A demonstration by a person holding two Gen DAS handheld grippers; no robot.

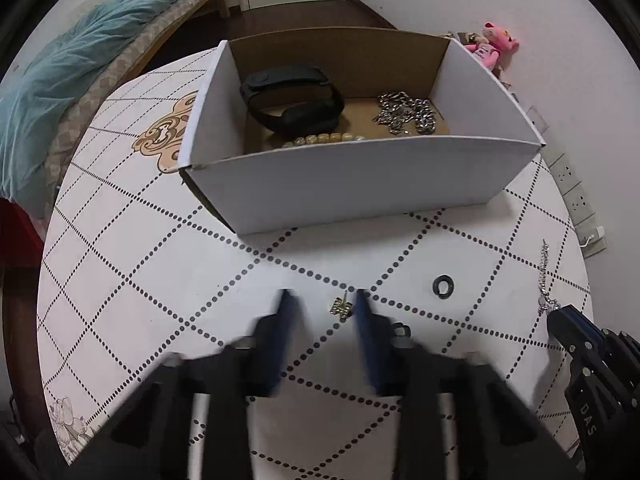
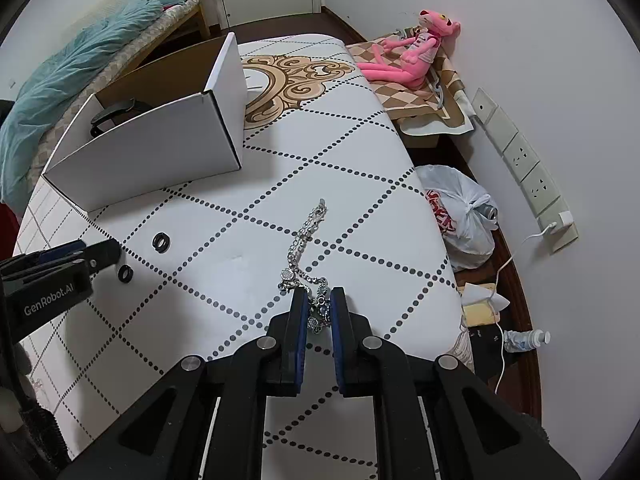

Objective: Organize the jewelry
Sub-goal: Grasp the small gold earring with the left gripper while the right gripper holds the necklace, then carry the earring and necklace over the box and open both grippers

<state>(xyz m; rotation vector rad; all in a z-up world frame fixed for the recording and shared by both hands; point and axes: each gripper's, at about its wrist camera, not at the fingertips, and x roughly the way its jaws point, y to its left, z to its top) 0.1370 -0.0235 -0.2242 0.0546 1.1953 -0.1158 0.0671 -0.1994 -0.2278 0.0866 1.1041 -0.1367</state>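
While low over the bench [image 1: 120,264], left tool [image 1: 322,300] spread wide around a small gold charm [image 1: 341,307], blurred. Right tool [image 2: 319,300] narrowed on a silver bracelet [image 2: 306,236] trailing forward. Beyond, black ring [image 1: 443,287]; farther, box [image 1: 360,184] hiding part of its jewelry.

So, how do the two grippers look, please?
Both are matte black plastic. The left gripper and the right gripper each have two flat fingers with blue pads inside, silver round pivots and cut-out linkage arms. The left one bears white "GenRobot.AI" lettering on its side. No cables or sleeves show.
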